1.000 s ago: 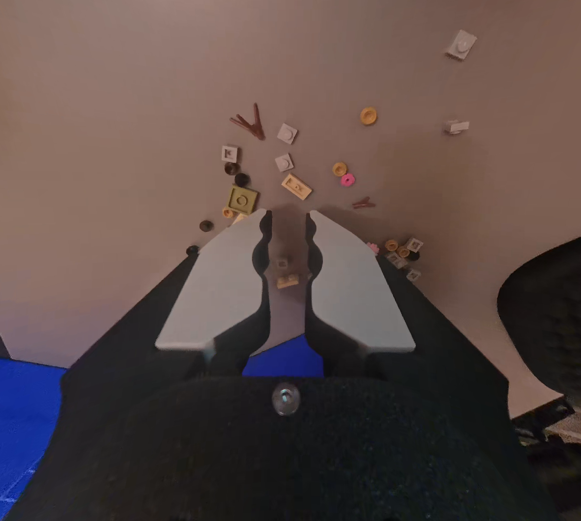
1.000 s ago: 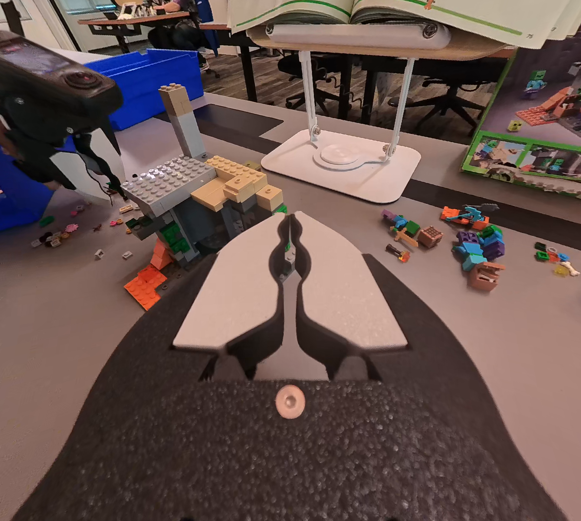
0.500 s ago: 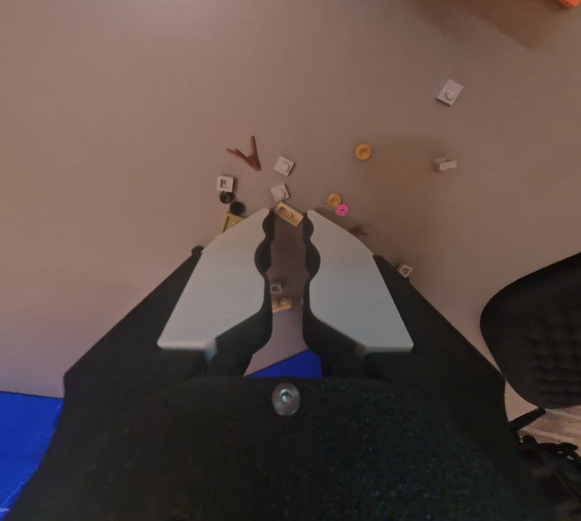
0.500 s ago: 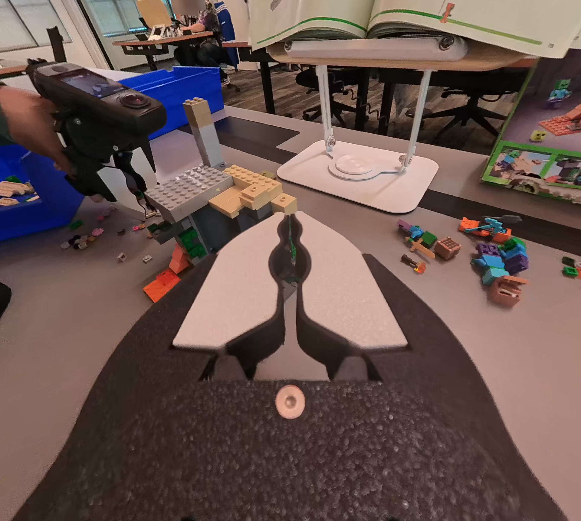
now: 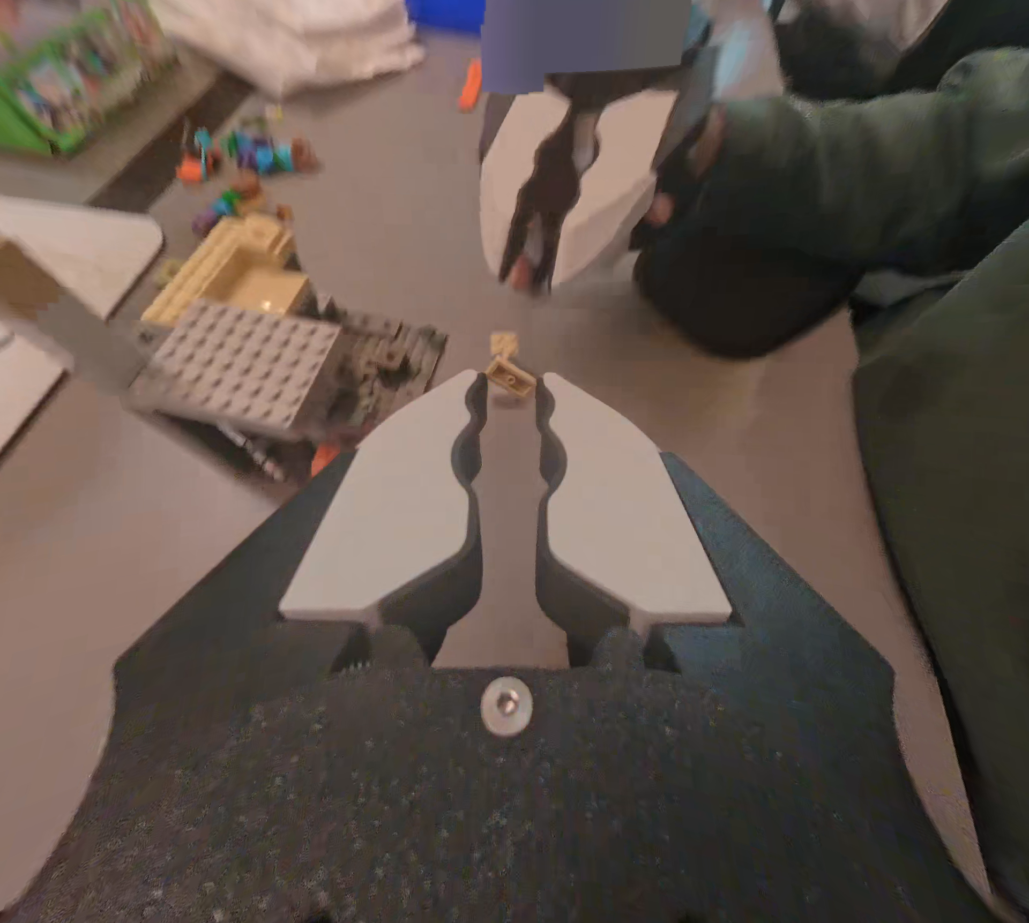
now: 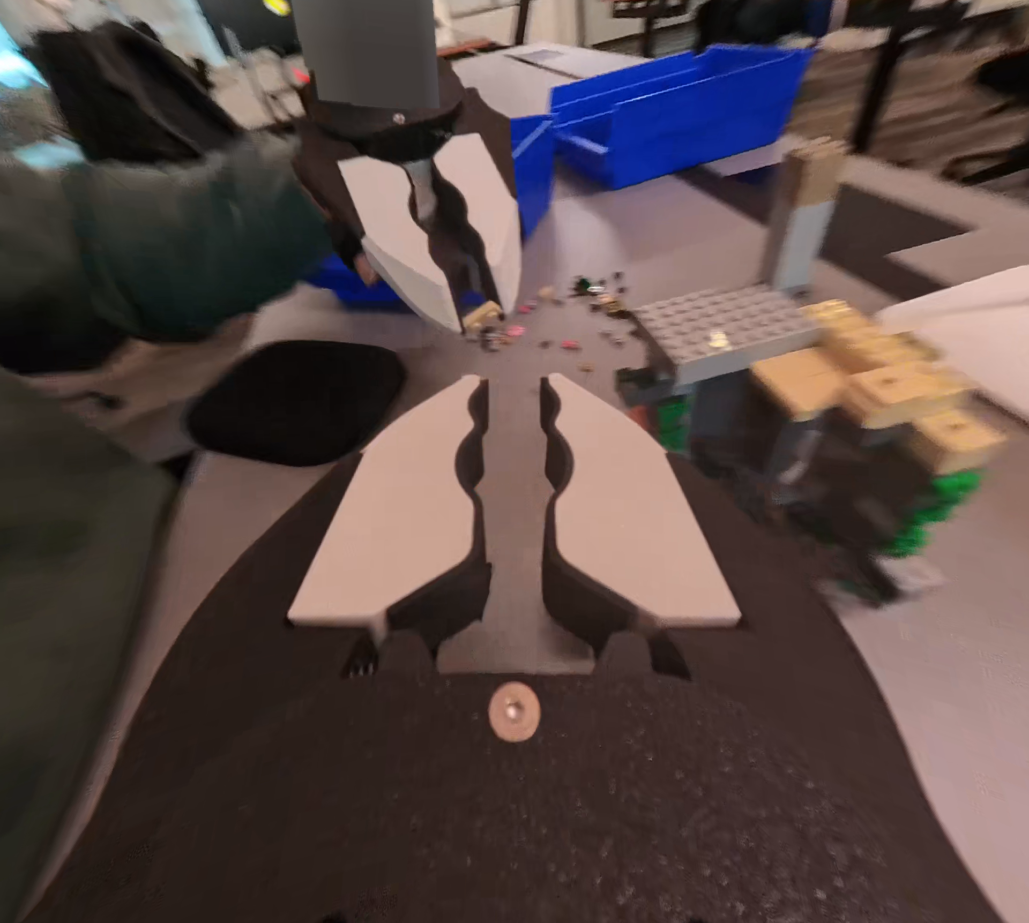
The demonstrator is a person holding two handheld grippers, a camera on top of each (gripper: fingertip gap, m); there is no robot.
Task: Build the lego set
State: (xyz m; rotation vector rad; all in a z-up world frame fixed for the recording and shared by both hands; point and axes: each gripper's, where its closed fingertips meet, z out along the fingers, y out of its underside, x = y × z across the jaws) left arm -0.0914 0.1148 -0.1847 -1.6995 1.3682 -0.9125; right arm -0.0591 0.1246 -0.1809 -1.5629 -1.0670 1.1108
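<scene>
The left gripper [image 5: 511, 380] grips a small tan flat plastic brick [image 5: 510, 380] at its fingertips, lifted above the grey surface [image 5: 390, 239]. The right gripper [image 6: 513, 384] is open and empty, beside a grey and tan brick building [image 6: 779, 367].

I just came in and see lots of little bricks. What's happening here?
A person holds a gripper in each hand over a grey table. The left gripper pinches a small tan brick plate at its fingertips. The right gripper is open with nothing in it. A half-built brick model stands nearby, and small loose pieces are scattered around.
</scene>
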